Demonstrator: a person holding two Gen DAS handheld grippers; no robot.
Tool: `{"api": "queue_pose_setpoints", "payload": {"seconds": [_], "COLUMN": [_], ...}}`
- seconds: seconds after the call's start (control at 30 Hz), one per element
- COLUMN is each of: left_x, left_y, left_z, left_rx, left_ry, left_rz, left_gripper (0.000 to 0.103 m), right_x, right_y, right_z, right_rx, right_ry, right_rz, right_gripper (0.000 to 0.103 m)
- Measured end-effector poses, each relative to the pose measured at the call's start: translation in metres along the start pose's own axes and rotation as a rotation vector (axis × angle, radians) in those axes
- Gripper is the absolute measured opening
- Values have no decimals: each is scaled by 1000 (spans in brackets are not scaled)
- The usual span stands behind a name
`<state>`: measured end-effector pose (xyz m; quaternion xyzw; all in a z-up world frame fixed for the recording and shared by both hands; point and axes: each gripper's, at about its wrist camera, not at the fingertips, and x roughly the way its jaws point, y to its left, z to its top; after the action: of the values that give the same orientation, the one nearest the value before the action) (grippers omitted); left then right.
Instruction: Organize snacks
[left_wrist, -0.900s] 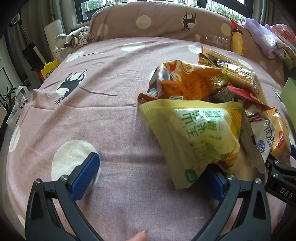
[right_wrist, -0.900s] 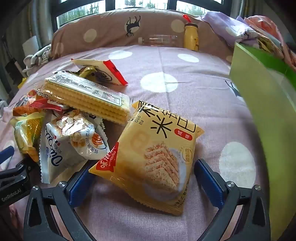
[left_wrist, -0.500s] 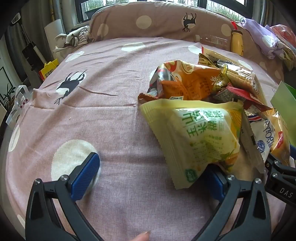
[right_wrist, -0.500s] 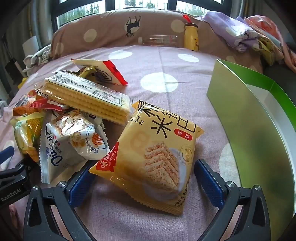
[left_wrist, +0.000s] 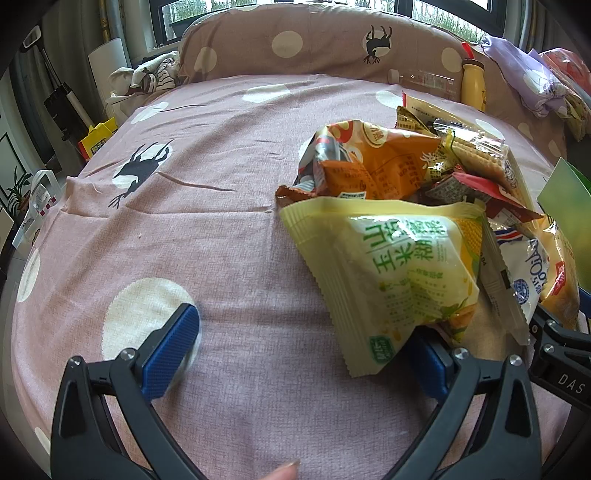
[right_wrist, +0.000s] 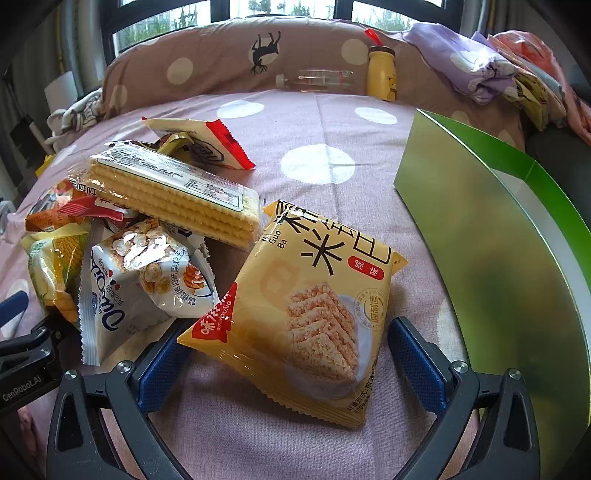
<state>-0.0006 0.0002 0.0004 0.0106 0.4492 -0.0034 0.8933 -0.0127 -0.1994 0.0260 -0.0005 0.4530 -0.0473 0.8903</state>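
Since a moment ago the green box (right_wrist: 491, 236) has slid further in on the right and sits on the bedspread (left_wrist: 207, 236); our grippers have kept still. We work on a mauve spotted bed with a matching cushion (left_wrist: 314, 40) under the window (right_wrist: 280, 7), a yellow bottle (right_wrist: 381, 72) against it. Our left gripper (left_wrist: 301, 350) tilts downward, jaws wide open, its right finger tucked under the corn snack bag (left_wrist: 395, 266) at the heap's edge. Our right gripper (right_wrist: 284, 363) tilts likewise, jaws wide open around the rice cracker bag (right_wrist: 314, 306), not squeezing it. Beside it lie the wafer pack (right_wrist: 173, 192) and oat bag (right_wrist: 144, 284).
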Motion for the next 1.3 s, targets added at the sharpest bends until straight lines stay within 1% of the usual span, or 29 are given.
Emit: {"api": "queue_pose_setpoints", "payload": {"seconds": [1.3], "left_x": [-3], "left_y": [2], "left_z": [-2], "left_rx": [-7], "left_ry": [-3], "left_rz": [-2], "left_gripper": [103], "right_x": [0], "right_y": [0], "right_z": [0], "right_rx": [0], "right_ry": [-1], "right_rz": [0], "right_gripper": [103]}}
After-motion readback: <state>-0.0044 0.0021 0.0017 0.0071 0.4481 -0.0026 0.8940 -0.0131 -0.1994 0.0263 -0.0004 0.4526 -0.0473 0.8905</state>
